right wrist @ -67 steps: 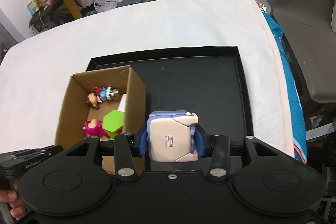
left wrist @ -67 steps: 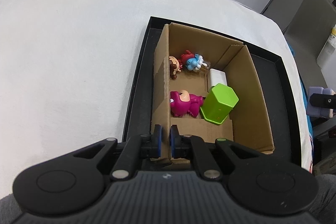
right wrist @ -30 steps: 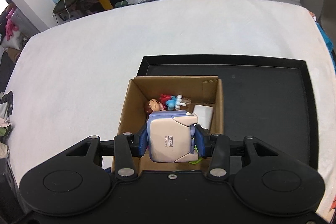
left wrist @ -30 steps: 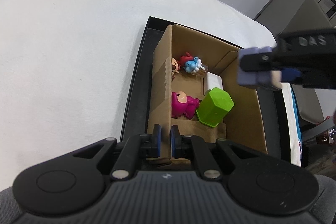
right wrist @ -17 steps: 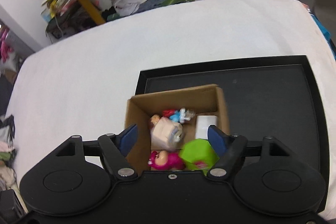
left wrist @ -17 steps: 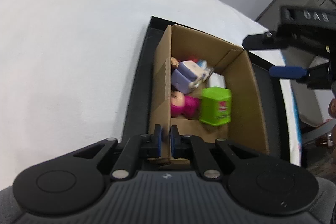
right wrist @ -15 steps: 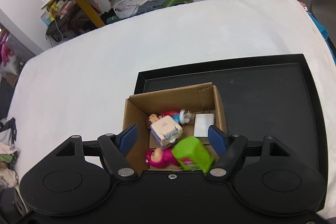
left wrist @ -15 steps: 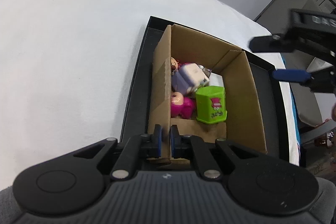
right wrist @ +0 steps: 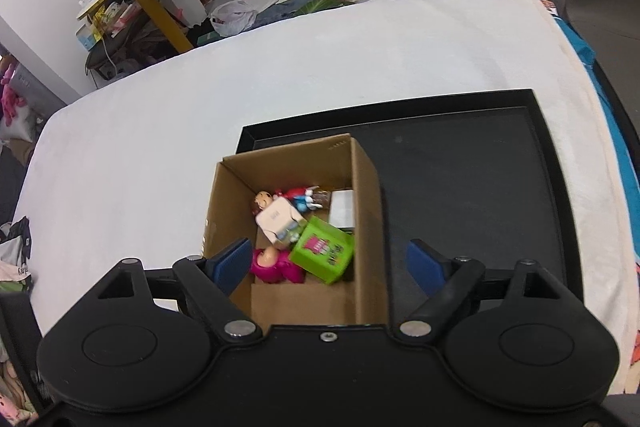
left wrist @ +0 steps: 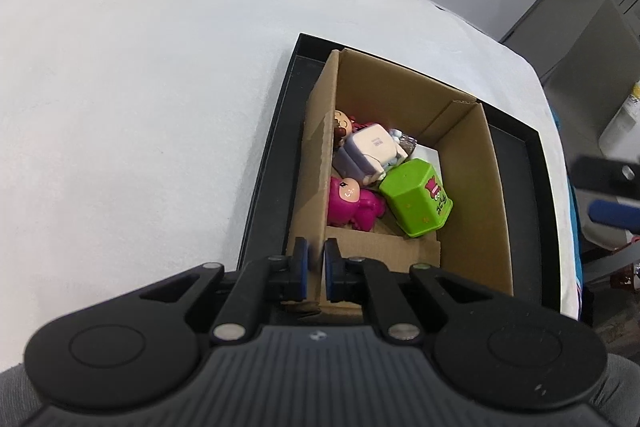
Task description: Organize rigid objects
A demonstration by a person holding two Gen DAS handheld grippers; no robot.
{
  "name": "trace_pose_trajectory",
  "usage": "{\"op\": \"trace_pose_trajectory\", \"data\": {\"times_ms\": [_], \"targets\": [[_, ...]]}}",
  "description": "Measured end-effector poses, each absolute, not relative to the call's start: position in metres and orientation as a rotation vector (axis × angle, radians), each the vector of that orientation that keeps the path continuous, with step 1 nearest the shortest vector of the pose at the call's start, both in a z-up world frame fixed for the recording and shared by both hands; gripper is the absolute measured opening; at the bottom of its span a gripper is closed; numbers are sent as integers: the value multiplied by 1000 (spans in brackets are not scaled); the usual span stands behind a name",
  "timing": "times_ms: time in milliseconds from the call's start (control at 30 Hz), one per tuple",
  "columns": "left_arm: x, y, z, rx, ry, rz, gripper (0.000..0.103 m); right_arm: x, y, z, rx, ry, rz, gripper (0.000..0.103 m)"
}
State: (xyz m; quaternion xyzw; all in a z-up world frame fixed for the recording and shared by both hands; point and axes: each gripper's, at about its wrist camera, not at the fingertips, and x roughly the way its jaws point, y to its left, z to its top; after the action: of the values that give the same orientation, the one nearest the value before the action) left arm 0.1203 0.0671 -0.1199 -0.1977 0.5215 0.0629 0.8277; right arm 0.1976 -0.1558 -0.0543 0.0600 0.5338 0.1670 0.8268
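The drop-off step looked all but done. The right gripper (right wrist: 326, 267) hung above the box (right wrist: 366, 227) with its fingers (right wrist: 230, 265) wide apart and opening further, nothing between them. The pale lilac-and-cream toy (right wrist: 280, 221) lay inside the box, tilted on the other toys: touching the green hexagonal tub (right wrist: 322, 257), beside the pink figure (right wrist: 274, 267), half covering a small doll (right wrist: 262, 201). A white block (right wrist: 342, 213) sat along the box's right wall.

The left gripper (left wrist: 316, 267) had its fingers (left wrist: 300, 265) together, clamped on the near wall of the box at its left corner, steadying it. The box stood in the left end of a black tray (right wrist: 480, 187), which lay toward the right edge of the white-covered tabletop (right wrist: 200, 99).

The rest of the tray looked bare in both views, and no loose thing showed on the tabletop. So the next move, as I judged it, called for lifting the right gripper clear of the box without knocking its wall, then looking for any remaining item. If none remained, the left gripper could let go of the cardboard.
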Motion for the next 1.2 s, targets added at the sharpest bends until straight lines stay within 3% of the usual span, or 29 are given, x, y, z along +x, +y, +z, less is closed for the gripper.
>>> {"op": "trace_pose_trajectory", "data": {"times_ms": [900, 1000, 1167, 1200], "targets": [[102, 58, -76, -334, 1082, 205, 11, 154, -237, -37, 256, 1064, 317, 84], [95, 55, -66, -341, 1077, 196, 11, 148, -240, -31, 264, 1043, 322, 90], [81, 48, -46, -334, 1059, 167, 21, 133, -245, -22, 267, 998, 343, 100], [78, 46, -42, -327, 1054, 162, 31, 131, -246, -20, 266, 992, 340, 103]]}}
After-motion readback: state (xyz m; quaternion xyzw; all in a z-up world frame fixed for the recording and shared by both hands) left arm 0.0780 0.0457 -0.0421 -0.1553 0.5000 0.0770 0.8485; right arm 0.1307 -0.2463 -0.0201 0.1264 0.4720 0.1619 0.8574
